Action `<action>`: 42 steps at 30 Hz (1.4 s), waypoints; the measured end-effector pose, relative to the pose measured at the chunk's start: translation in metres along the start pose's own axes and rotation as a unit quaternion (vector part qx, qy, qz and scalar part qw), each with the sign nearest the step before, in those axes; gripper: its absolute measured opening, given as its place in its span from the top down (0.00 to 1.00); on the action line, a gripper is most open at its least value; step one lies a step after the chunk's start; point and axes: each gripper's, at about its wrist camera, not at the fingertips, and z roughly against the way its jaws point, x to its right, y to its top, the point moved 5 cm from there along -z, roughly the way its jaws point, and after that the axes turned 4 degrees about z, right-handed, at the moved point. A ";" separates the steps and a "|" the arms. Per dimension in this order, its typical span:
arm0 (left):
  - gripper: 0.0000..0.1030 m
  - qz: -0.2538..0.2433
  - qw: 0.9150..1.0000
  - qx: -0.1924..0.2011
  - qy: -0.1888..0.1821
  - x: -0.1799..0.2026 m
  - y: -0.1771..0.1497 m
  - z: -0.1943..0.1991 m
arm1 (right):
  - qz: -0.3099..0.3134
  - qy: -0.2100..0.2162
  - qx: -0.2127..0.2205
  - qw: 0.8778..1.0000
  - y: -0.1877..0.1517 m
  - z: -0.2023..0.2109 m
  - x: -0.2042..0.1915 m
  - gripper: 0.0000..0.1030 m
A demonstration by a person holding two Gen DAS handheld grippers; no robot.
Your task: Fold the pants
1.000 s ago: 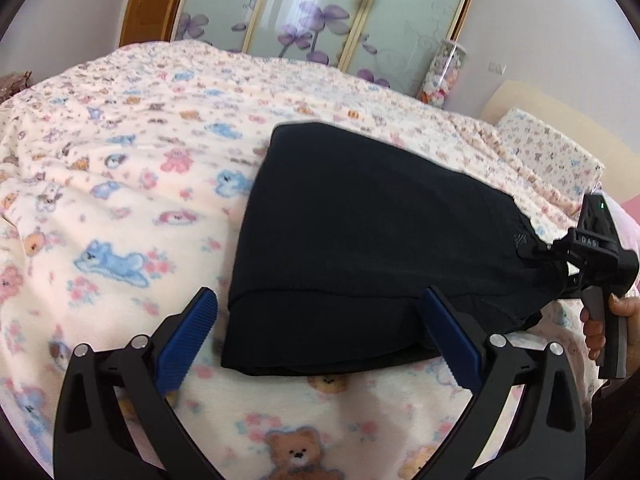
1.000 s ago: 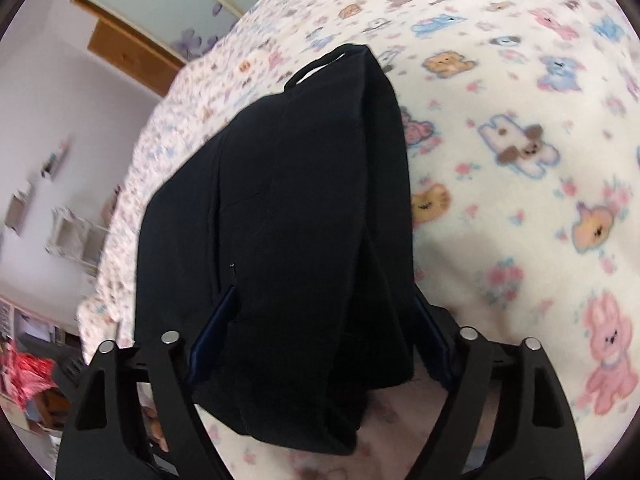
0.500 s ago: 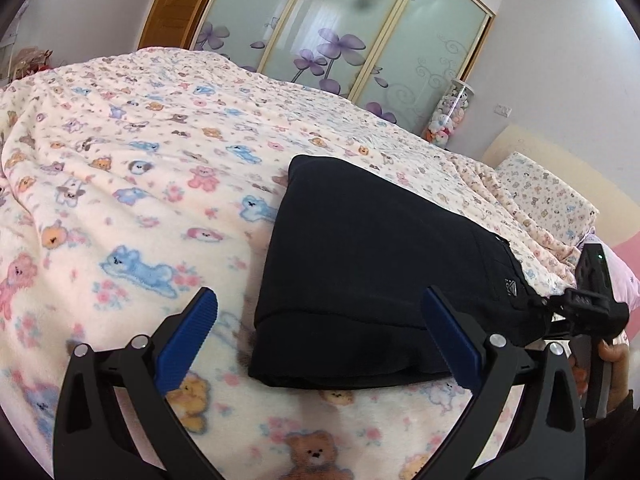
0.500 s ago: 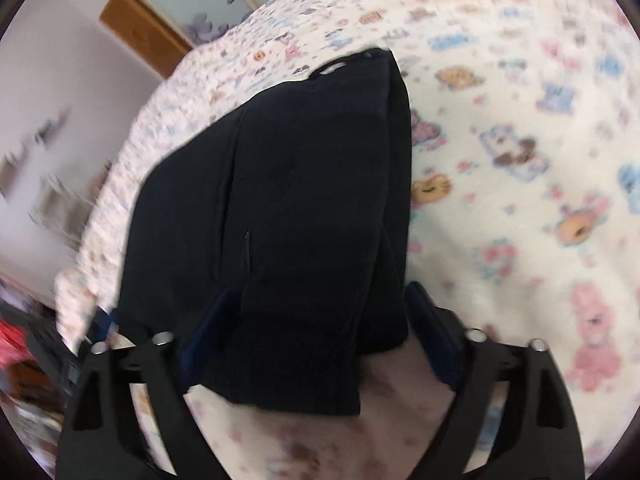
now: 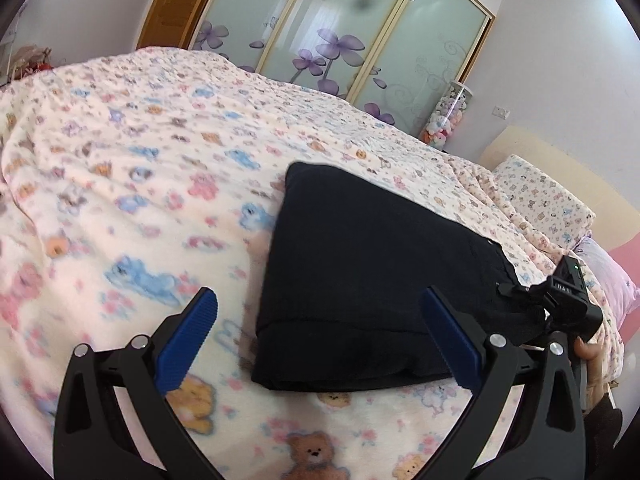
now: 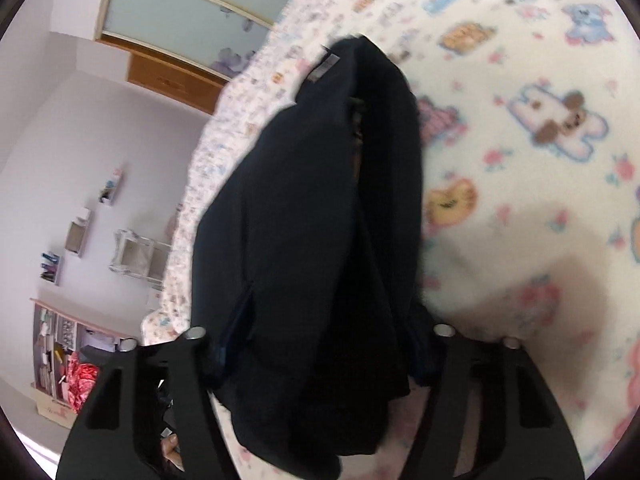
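Note:
Black folded pants (image 5: 372,264) lie as a thick stack on the bear-print bedspread (image 5: 140,184). My left gripper (image 5: 318,296) hovers open just short of their near edge, blue pads wide apart, nothing between them. My right gripper (image 5: 504,292), held by a hand, is at the stack's right end. In the right wrist view the pants (image 6: 312,200) fill the gap of my right gripper (image 6: 328,320). Its jaws are closing and the cloth bulges over both pads, hiding them.
The bedspread (image 6: 520,160) spreads wide to the left and beyond the pants. A pillow (image 5: 544,200) and headboard (image 5: 600,184) lie at the right. Sliding wardrobe doors (image 5: 352,28) stand behind the bed. Shelves (image 6: 76,236) and clutter line the wall past the bed's edge.
The left gripper has drawn back and up, so the pants look smaller and farther. The right gripper's jaws have narrowed around the pants' end, and its view has swung.

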 end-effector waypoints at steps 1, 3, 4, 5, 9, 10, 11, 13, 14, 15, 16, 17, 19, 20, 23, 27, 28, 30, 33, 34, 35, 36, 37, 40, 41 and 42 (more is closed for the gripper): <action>0.02 -0.001 1.000 0.004 0.002 -0.001 0.006 0.004 | 0.014 0.000 0.007 1.000 -0.001 0.001 -0.007 0.45; 0.02 0.004 1.000 0.012 0.003 -0.003 0.018 0.010 | 0.040 -0.006 0.018 0.999 -0.001 0.002 -0.020 0.46; 0.02 0.005 1.000 0.013 0.004 -0.004 0.023 0.012 | 0.052 -0.010 0.020 0.998 -0.002 0.003 -0.024 0.46; 0.02 0.003 1.000 0.011 0.006 -0.006 0.029 0.011 | 0.065 -0.014 0.021 0.998 -0.002 0.001 -0.030 0.46; 0.02 -0.006 0.999 -0.032 0.019 -0.014 0.050 -0.005 | 0.092 -0.025 0.027 0.995 -0.002 -0.001 -0.043 0.46; 0.02 -0.003 0.998 -0.055 0.017 -0.016 0.055 -0.014 | 0.105 -0.036 0.030 0.993 -0.002 0.000 -0.047 0.46; 0.02 0.000 0.997 -0.071 0.014 -0.018 0.057 -0.020 | 0.119 -0.047 0.033 0.991 -0.002 -0.001 -0.052 0.47; 0.02 0.010 0.995 -0.100 0.009 -0.021 0.062 -0.034 | 0.137 -0.068 0.037 0.988 -0.002 -0.007 -0.060 0.47; 0.02 0.012 0.994 -0.110 0.011 -0.022 0.063 -0.041 | 0.139 -0.080 0.034 0.986 -0.001 -0.008 -0.059 0.46; 0.02 0.011 0.992 -0.125 0.017 -0.023 0.064 -0.050 | 0.128 -0.082 0.031 0.988 0.003 -0.011 -0.056 0.46; 0.02 0.007 0.990 -0.143 0.019 -0.022 0.063 -0.060 | 0.111 -0.080 0.029 0.990 0.004 -0.013 -0.052 0.46; 0.02 0.003 0.986 -0.164 0.016 -0.021 0.061 -0.069 | 0.095 -0.074 0.026 0.992 0.006 -0.014 -0.048 0.46; 0.02 0.006 0.980 -0.199 0.010 -0.017 0.056 -0.086 | 0.079 -0.072 0.021 0.994 0.005 -0.014 -0.046 0.46; 0.02 0.011 0.978 -0.210 0.004 -0.016 0.055 -0.091 | 0.090 -0.081 0.020 0.992 0.005 -0.014 -0.049 0.46; 0.02 0.022 0.971 -0.236 -0.017 -0.007 0.054 -0.106 | 0.099 -0.089 0.021 0.991 0.000 -0.013 -0.057 0.45; 0.02 0.046 0.955 -0.286 -0.069 0.009 0.050 -0.125 | 0.083 -0.080 0.018 0.993 -0.003 -0.011 -0.050 0.44; 0.02 0.043 0.951 -0.297 -0.071 0.012 0.048 -0.129 | 0.078 -0.076 0.017 0.994 -0.003 -0.011 -0.047 0.44; 0.05 0.047 0.949 -0.303 -0.077 0.017 0.048 -0.131 | 0.066 -0.064 0.014 0.996 -0.001 -0.012 -0.044 0.41; 0.43 0.054 0.952 -0.290 -0.076 0.022 0.051 -0.125 | 0.035 -0.047 0.011 0.998 0.000 -0.012 -0.033 0.40; 0.63 0.041 0.955 -0.287 -0.064 0.023 0.052 -0.123 | 0.024 -0.042 0.011 0.999 0.001 -0.012 -0.031 0.40; 0.77 0.022 0.958 -0.283 -0.045 0.024 0.051 -0.120 | 0.014 -0.034 0.010 0.999 0.001 -0.011 -0.028 0.40; 0.78 0.013 0.959 -0.280 -0.043 0.025 0.051 -0.118 | 0.009 -0.031 0.009 0.999 0.001 -0.010 -0.027 0.40; 0.83 0.010 0.960 -0.276 -0.043 0.027 0.052 -0.116 | 0.005 -0.028 0.008 1.000 0.001 -0.009 -0.027 0.40; 0.87 -0.001 0.964 -0.261 -0.046 0.034 0.056 -0.109 | -0.011 -0.031 0.000 0.999 0.000 -0.008 -0.019 0.35; 0.87 -0.006 0.966 -0.256 -0.048 0.039 0.056 -0.105 | -0.020 -0.030 -0.005 0.999 -0.001 -0.010 -0.015 0.34; 0.87 -0.011 0.966 -0.253 -0.052 0.045 0.056 -0.102 | -0.023 -0.025 -0.008 0.999 -0.001 -0.012 -0.013 0.34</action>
